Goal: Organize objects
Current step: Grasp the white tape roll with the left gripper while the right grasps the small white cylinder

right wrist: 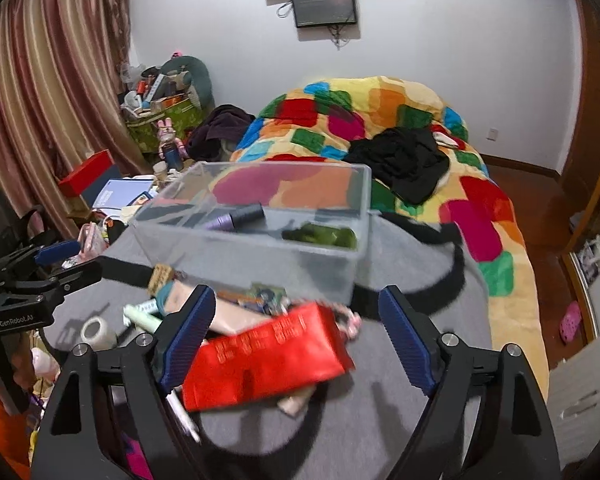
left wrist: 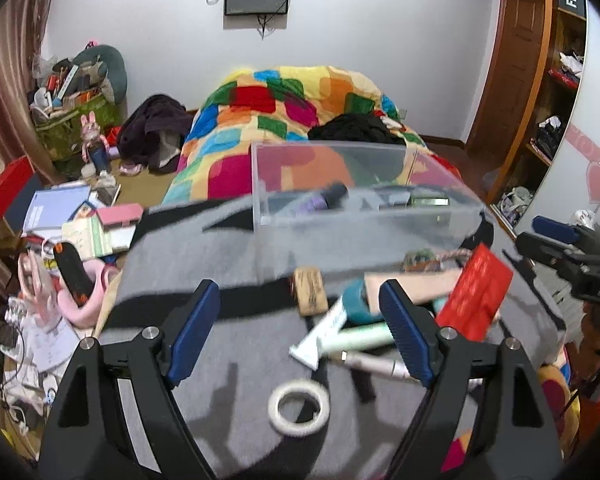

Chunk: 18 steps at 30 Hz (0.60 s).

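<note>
A clear plastic bin [left wrist: 440,216] stands on the grey blanket [left wrist: 204,256] with a purple-and-black cylinder [left wrist: 324,200] and a green item [right wrist: 320,236] inside. In front of it lie a red packet [right wrist: 268,356], a brown block [left wrist: 310,290], a white tube [left wrist: 324,336], a pale green tube [left wrist: 356,338], a pen [left wrist: 376,364] and a tape roll [left wrist: 299,406]. My left gripper [left wrist: 299,286] hangs open above the block and tubes, holding nothing. Over the red packet my right gripper [right wrist: 296,292] is open; its pads do not press the packet.
A patchwork quilt [right wrist: 380,112] with black clothes [right wrist: 404,160] covers the bed behind the bin [right wrist: 260,264]. Books, boxes and toys crowd the floor at the left [left wrist: 72,216]. A wooden wardrobe [left wrist: 540,92] stands at the right. Screens hang on the far wall [right wrist: 324,4].
</note>
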Each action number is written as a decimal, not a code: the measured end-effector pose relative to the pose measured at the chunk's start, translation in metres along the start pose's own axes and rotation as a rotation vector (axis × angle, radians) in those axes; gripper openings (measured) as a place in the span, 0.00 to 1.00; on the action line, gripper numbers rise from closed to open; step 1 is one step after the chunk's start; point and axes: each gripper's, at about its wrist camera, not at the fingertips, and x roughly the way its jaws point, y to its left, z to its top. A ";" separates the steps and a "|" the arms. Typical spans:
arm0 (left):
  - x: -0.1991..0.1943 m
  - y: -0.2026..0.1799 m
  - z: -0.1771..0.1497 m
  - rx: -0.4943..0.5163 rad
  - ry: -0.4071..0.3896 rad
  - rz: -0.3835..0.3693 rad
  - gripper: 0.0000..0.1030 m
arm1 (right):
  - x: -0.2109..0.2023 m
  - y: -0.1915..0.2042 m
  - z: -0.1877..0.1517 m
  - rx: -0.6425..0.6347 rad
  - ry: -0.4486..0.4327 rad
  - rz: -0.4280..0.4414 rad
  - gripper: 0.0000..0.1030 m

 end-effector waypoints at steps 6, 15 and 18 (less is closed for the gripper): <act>0.009 0.004 -0.034 -0.021 0.081 0.001 0.80 | -0.006 -0.018 -0.035 0.045 0.043 -0.012 0.79; 0.018 0.005 -0.068 -0.025 0.147 -0.010 0.80 | 0.024 -0.016 -0.070 0.031 0.146 -0.002 0.77; 0.017 0.000 -0.070 0.001 0.121 0.019 0.80 | 0.034 -0.011 -0.069 0.010 0.156 -0.018 0.58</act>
